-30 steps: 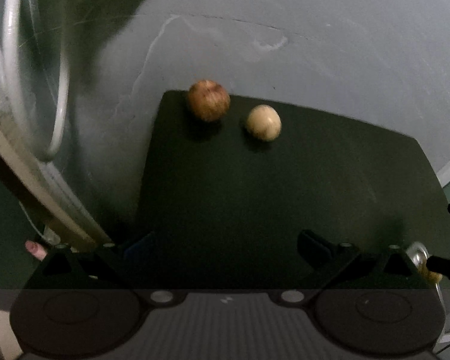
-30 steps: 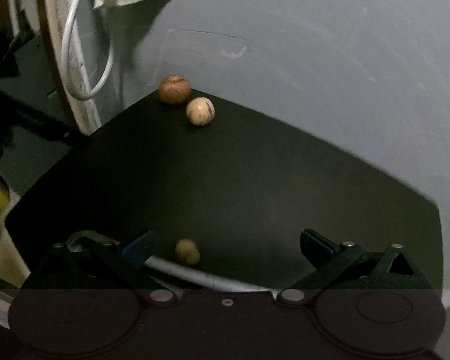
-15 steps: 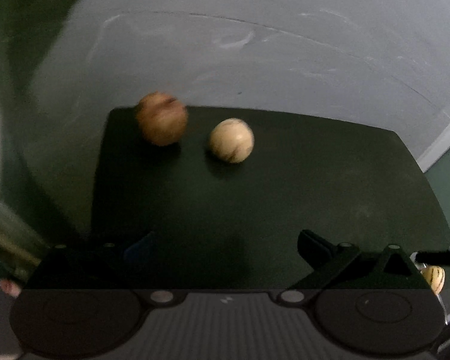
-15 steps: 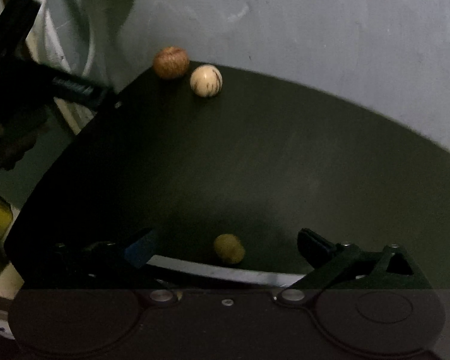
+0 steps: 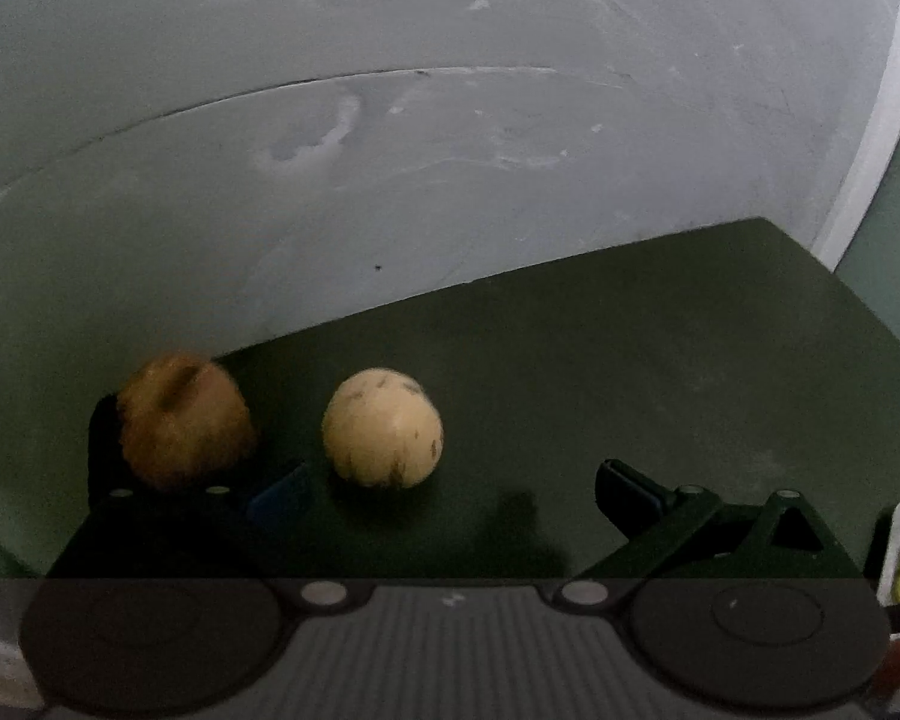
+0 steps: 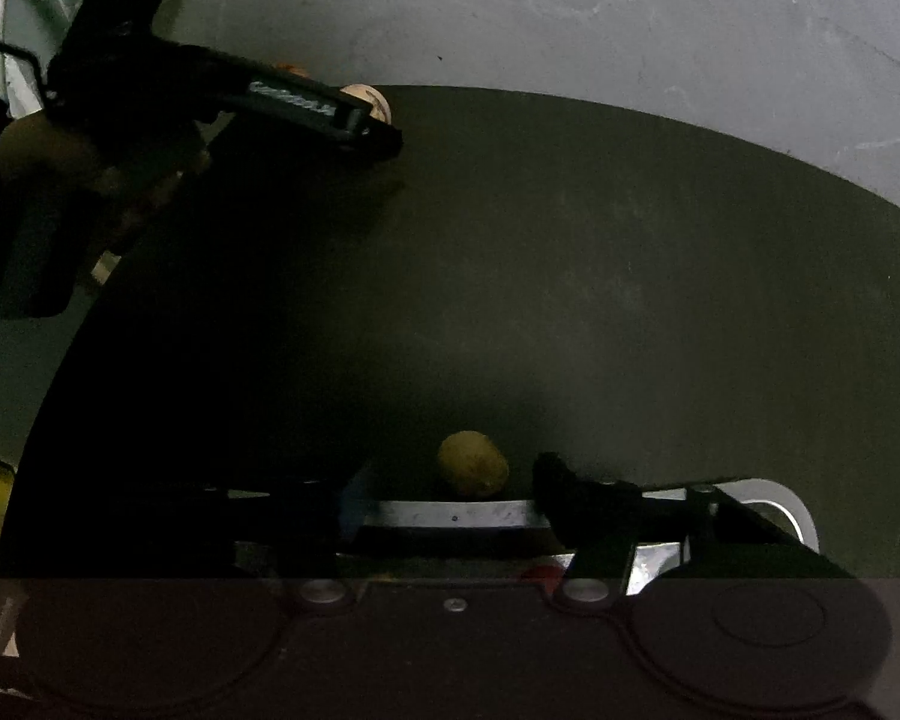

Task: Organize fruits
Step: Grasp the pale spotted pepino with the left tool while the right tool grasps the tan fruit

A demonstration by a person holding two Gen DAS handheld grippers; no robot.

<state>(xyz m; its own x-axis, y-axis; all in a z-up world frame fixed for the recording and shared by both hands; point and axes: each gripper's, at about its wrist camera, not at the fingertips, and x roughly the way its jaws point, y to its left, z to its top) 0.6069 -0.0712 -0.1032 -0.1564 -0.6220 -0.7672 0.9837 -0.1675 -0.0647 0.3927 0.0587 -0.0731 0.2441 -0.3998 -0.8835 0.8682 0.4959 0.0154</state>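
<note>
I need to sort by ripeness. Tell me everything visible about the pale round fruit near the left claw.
The pale fruit is round, cream-coloured and smooth, with a few brown streaks and specks. It rests on the dark table near the back corner, beside a blurred brown fruit but apart from it. It lies just ahead of the open left claw, whose fingers do not touch it.

Black left gripper (image 5: 450, 492), blue-padded fingers (image 5: 279, 495), silver screws, ribbed grey base, round housings
</note>
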